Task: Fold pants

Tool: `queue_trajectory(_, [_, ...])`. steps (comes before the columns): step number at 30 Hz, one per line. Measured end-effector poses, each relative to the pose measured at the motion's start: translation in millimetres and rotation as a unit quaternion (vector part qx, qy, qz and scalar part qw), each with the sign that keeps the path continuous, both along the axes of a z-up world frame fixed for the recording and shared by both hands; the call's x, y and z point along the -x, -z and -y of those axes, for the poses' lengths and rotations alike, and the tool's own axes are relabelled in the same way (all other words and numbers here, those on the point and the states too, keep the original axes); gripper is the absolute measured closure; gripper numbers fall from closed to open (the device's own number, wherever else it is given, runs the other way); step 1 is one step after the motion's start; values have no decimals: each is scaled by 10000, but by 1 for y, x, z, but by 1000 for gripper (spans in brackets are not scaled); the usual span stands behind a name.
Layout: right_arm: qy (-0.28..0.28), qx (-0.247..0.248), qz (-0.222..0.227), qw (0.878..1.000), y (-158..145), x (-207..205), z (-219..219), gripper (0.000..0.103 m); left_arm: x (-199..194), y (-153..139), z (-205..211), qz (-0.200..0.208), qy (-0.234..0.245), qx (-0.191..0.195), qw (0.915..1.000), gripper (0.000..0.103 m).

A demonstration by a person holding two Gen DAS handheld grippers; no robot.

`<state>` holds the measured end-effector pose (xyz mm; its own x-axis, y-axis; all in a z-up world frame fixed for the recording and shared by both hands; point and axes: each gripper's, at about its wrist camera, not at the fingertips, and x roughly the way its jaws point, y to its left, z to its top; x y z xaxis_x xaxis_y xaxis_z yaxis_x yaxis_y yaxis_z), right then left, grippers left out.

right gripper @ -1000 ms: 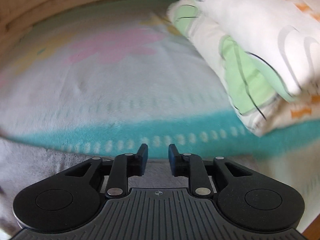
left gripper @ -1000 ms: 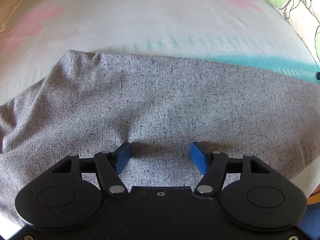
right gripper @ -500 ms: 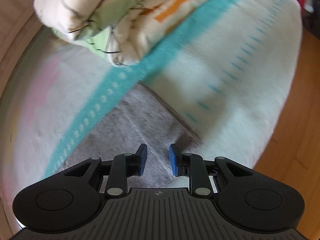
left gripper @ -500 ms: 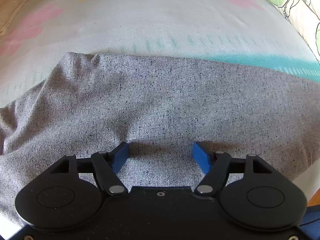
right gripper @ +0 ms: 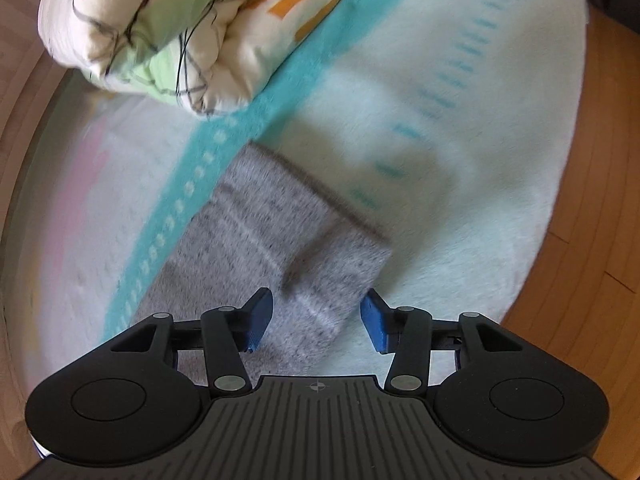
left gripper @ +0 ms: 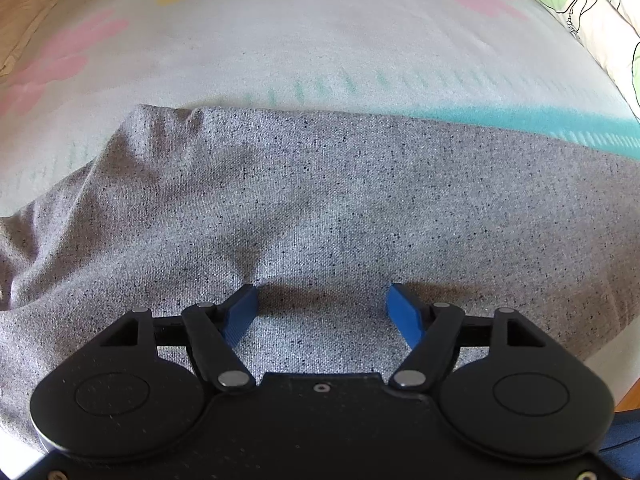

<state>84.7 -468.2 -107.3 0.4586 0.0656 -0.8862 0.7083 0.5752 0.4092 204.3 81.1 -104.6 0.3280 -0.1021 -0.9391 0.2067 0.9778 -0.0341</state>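
Note:
Grey speckled pants (left gripper: 320,200) lie flat across a pale patterned bed cover (left gripper: 304,32). My left gripper (left gripper: 322,306) is open, its blue fingers resting just over the cloth and holding nothing. In the right wrist view the leg ends of the pants (right gripper: 280,232) lie on the cover, with the hem toward the bed's far side. My right gripper (right gripper: 317,312) is open and empty above the near edge of that leg end. The view is blurred by motion.
A folded quilt with green and orange print (right gripper: 180,28) lies on the bed beyond the leg ends; it also shows in the left wrist view (left gripper: 592,12). A teal stripe (right gripper: 192,176) runs along the cover. Wooden floor (right gripper: 592,240) lies past the bed edge on the right.
My right gripper has swung round from the quilt to face the leg ends and has opened from nearly shut. My left gripper has stayed open over the pants, barely moving.

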Motion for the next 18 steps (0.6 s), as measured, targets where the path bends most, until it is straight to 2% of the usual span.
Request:
queue_trajectory(5, [12, 143, 97, 9999, 3, -6, -3, 51, 1, -2, 0, -3, -8, 6, 10000, 29])
queue_trajectory(12, [345, -196, 482, 9980, 6, -1, 14, 54, 1, -2, 0, -3, -36, -15, 10000, 29])
queue_trajectory(13, [313, -200, 497, 9981, 6, -1, 16, 59, 1, -2, 1, -4, -38, -12, 10000, 29])
queue_trajectory(16, [196, -172, 549, 9982, 4, -1, 18, 85, 2, -2, 1, -5, -40, -9, 10000, 29])
queue_trajectory(18, [78, -138, 657, 9977, 0, -1, 18, 88, 2, -2, 1, -5, -30, -8, 10000, 29])
